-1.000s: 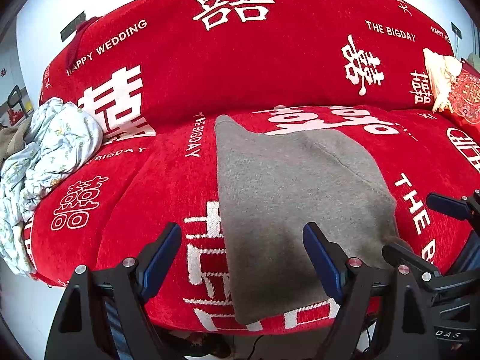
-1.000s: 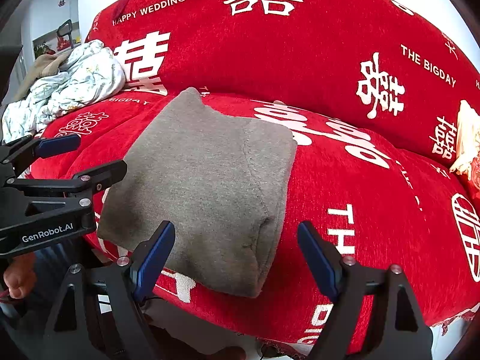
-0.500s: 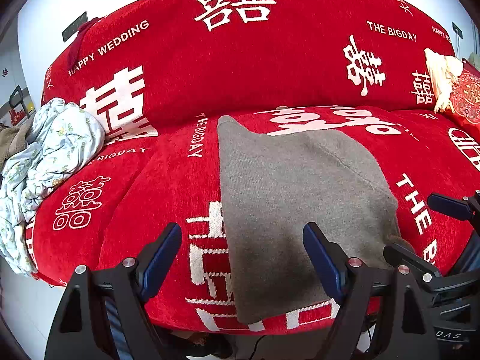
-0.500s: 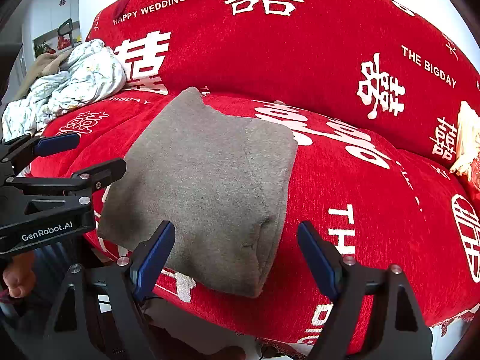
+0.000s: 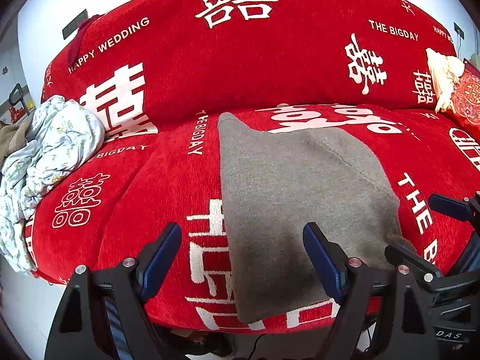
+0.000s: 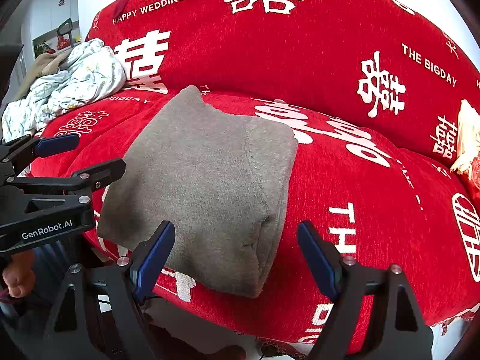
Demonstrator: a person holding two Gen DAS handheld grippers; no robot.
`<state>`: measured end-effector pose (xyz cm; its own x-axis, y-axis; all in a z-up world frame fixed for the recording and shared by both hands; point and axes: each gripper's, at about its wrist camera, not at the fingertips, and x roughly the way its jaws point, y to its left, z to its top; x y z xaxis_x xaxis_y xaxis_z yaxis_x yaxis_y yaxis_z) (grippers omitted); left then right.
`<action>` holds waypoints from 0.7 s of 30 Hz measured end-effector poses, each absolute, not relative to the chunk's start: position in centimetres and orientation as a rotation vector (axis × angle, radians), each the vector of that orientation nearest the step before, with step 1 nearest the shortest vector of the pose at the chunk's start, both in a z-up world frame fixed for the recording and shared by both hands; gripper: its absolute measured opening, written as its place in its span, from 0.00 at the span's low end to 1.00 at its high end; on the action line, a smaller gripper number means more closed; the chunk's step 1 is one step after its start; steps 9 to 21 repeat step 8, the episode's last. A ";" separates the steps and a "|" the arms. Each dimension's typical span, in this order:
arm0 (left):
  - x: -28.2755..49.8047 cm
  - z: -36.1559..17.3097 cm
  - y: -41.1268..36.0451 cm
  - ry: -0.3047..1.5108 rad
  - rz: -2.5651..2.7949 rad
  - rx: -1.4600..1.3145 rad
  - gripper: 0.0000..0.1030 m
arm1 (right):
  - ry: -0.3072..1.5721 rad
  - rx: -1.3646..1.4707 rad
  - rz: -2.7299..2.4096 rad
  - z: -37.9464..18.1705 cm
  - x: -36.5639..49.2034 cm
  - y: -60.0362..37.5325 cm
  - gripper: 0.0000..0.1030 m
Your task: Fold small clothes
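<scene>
A grey knitted garment (image 5: 288,198) lies folded flat on the red sofa seat (image 5: 168,198), its near edge at the seat's front. It also shows in the right wrist view (image 6: 207,180). My left gripper (image 5: 241,255) is open and empty, held just in front of the garment's near left corner. My right gripper (image 6: 235,252) is open and empty, held just in front of the garment's near right corner. Each gripper shows at the edge of the other's view.
A crumpled pale floral cloth (image 5: 45,156) lies on the sofa's left end, also in the right wrist view (image 6: 72,87). A cream cloth and a red embroidered cushion (image 5: 468,99) sit at the far right. The red backrest (image 5: 240,69) rises behind.
Both grippers stay open and almost still. The left view has shifted very slightly, so the garment sits a touch higher and to the right.
</scene>
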<state>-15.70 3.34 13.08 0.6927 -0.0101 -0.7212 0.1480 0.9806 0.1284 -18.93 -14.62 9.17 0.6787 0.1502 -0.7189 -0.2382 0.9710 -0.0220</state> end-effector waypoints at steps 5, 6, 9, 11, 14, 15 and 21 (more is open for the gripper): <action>-15.8 13.1 3.4 0.797 -0.082 0.181 0.81 | 0.799 -0.121 0.224 8.9 -18.8 -14.7 0.83; -15.8 13.1 3.4 0.797 -0.082 0.182 0.81 | 0.800 -0.122 0.225 8.8 -18.8 -14.8 0.83; -15.8 13.1 3.4 0.797 -0.085 0.184 0.81 | 0.801 -0.121 0.224 8.8 -18.9 -14.7 0.83; -15.8 13.1 3.4 0.797 -0.085 0.184 0.81 | 0.801 -0.121 0.224 8.8 -18.9 -14.7 0.83; -15.8 13.1 3.4 0.797 -0.085 0.184 0.81 | 0.801 -0.121 0.224 8.8 -18.9 -14.7 0.83; -15.8 13.1 3.4 0.797 -0.085 0.184 0.81 | 0.801 -0.121 0.224 8.8 -18.9 -14.7 0.83; -15.8 13.1 3.4 0.797 -0.085 0.184 0.81 | 0.801 -0.121 0.224 8.8 -18.9 -14.7 0.83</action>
